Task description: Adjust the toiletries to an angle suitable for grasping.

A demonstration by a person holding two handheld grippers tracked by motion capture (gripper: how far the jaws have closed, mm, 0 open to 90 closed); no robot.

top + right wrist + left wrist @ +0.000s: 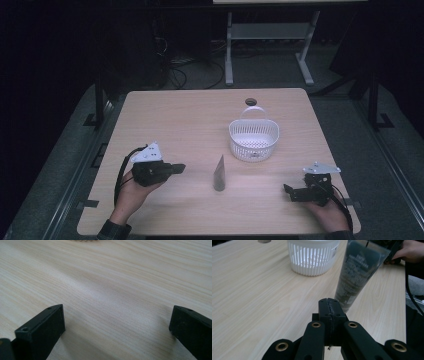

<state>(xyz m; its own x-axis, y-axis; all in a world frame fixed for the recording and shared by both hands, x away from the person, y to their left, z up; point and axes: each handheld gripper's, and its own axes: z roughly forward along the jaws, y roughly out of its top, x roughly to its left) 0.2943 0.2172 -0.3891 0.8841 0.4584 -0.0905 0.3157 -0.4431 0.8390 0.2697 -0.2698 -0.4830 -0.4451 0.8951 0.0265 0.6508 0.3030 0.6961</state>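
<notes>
1. Nearest us, our left gripper (179, 168) sits in the left hand (131, 192) above the near left of the table (170, 112), jaws pressed together on nothing, pointing toward the middle.
2. Our right gripper (287, 189) rests at the near right edge, its jaws standing wide apart over bare wood.
3. Between the two, well clear of both, the dark tube (219, 173) stands upright on its cap end; in the left gripper view it (355, 277) rises just beyond the closed tips.
4. Farther back, right of centre, stands the white slatted basket (253, 136), handle up, near the tube but apart from it.
</notes>
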